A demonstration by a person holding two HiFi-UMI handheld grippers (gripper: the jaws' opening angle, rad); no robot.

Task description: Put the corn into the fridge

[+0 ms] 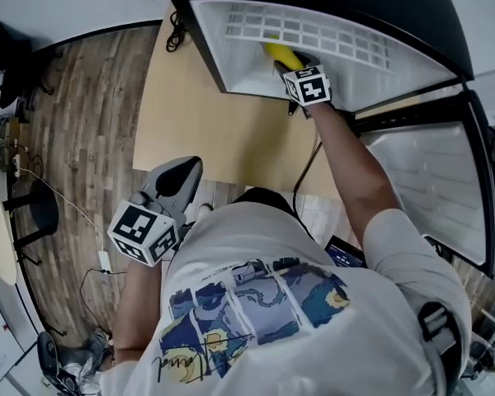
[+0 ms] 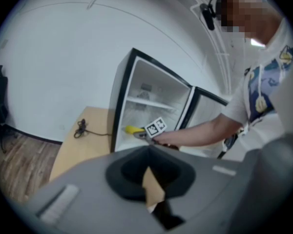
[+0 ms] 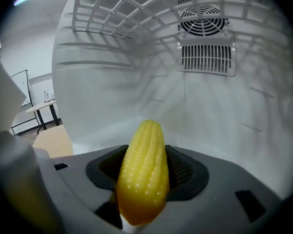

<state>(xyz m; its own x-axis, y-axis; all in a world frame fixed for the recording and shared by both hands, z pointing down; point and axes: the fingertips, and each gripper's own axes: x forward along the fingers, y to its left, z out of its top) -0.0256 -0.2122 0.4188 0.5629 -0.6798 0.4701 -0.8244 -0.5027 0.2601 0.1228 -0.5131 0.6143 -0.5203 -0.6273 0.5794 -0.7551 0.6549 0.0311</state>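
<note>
A yellow corn cob (image 3: 143, 172) sticks out lengthwise between the jaws of my right gripper (image 3: 145, 172), which is shut on it. That gripper (image 1: 290, 66) reaches inside the open white fridge (image 1: 247, 77), below its wire shelf (image 1: 313, 31), with the corn (image 1: 281, 55) held above the fridge floor. From the left gripper view the corn (image 2: 133, 129) shows in the lower compartment. My left gripper (image 1: 175, 180) hangs back near my body, its jaws closed together with nothing held (image 2: 151, 182).
The fridge door (image 1: 445, 188) stands swung open at the right. The fridge rests on a light wooden platform (image 1: 198, 130) over wood flooring, with a coiled black cable (image 1: 176, 33) at its back edge. A fan vent (image 3: 205, 38) is on the fridge's rear wall.
</note>
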